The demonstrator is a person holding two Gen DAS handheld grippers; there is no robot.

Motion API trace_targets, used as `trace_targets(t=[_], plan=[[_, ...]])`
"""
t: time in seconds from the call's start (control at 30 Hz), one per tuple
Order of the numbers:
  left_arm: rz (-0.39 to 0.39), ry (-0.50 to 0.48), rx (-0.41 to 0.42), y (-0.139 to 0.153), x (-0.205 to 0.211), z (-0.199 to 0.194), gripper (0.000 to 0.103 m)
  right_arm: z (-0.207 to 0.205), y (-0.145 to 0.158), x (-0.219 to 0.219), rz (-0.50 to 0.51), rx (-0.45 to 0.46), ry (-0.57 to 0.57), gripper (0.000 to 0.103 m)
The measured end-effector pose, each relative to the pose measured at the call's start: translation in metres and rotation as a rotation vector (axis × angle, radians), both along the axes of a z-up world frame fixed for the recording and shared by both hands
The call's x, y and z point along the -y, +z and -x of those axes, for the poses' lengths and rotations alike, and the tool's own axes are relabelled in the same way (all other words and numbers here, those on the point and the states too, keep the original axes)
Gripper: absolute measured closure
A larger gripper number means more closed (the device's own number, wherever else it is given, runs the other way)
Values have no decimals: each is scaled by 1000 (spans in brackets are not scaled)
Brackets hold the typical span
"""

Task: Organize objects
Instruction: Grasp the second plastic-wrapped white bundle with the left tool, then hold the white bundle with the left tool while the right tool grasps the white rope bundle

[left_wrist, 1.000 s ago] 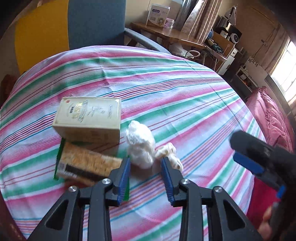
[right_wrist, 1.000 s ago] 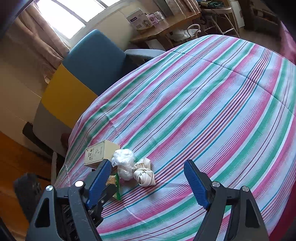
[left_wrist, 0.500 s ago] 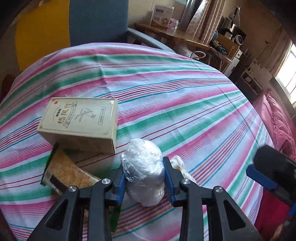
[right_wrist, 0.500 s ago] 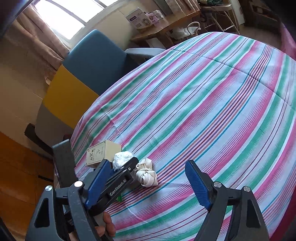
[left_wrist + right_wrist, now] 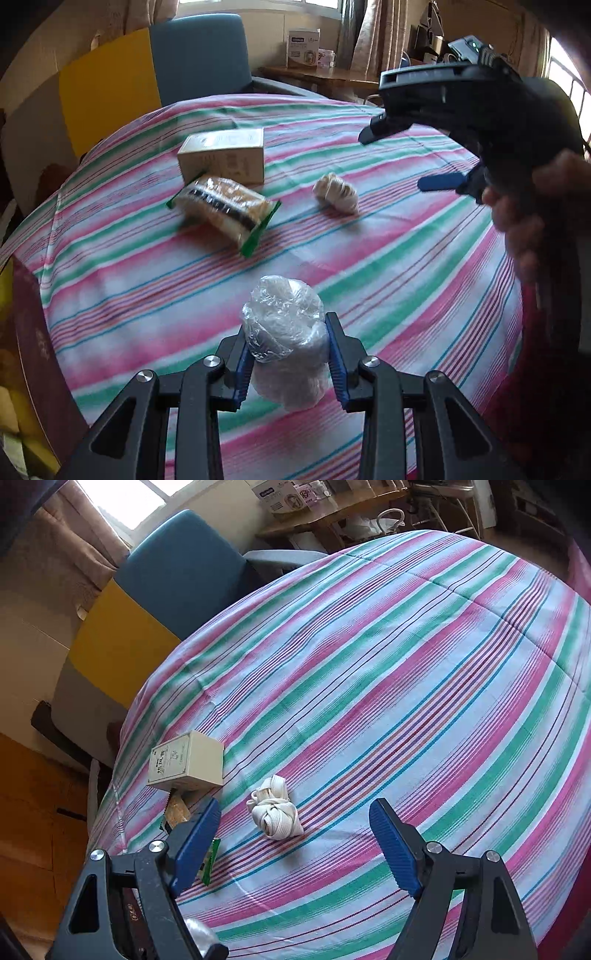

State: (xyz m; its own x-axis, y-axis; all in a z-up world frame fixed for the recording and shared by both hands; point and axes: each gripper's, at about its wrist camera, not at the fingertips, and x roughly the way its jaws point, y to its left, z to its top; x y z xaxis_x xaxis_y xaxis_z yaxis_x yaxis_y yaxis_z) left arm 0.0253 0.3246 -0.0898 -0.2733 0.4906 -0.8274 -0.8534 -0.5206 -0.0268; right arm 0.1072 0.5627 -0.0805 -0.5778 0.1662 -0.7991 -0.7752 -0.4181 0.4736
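My left gripper (image 5: 290, 363) is shut on a clear plastic-wrapped white bundle (image 5: 286, 332), held above the striped bedspread (image 5: 388, 266) near its front. Further back lie a cream box (image 5: 223, 157), a green-edged snack packet (image 5: 223, 210) and a knotted white cloth strap (image 5: 336, 194). In the right wrist view my right gripper (image 5: 295, 834) stands open above the spread, with the knotted strap (image 5: 275, 814) lying just beyond and between its fingers. The cream box (image 5: 186, 760) sits left of it; the snack packet (image 5: 177, 810) is half hidden behind the left finger.
A blue and yellow armchair (image 5: 147, 70) stands past the bed's far edge. A wooden desk (image 5: 325, 74) with a white carton is behind it. A dark red box (image 5: 33, 354) stands at the left edge. A hand (image 5: 524, 206) holds the right gripper's body at right.
My left gripper closed on the wrapped bundle, lifted it and carried it back toward the front of the bed, away from the box and packet. The right gripper stayed almost still.
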Motion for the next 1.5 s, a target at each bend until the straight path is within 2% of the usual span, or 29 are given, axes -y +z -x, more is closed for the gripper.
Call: trace_targets(t=[0.13, 0.33, 0.43, 0.8, 1.5], plan=[[39, 36, -22, -19, 20, -7, 68, 3, -2, 3, -16, 35, 19, 19], [1, 24, -99, -21, 29, -20, 68, 7, 1, 6, -67, 72, 24, 22], [-16, 26, -92, -22, 30, -18, 68, 13, 1, 9, -85, 99, 46, 26], [-60, 24, -77, -26, 35, -15, 68, 27, -4, 14, -128, 173, 88, 27], [-106, 31, -50, -27, 41, -13, 67, 39, -3, 23, -176, 192, 136, 27]])
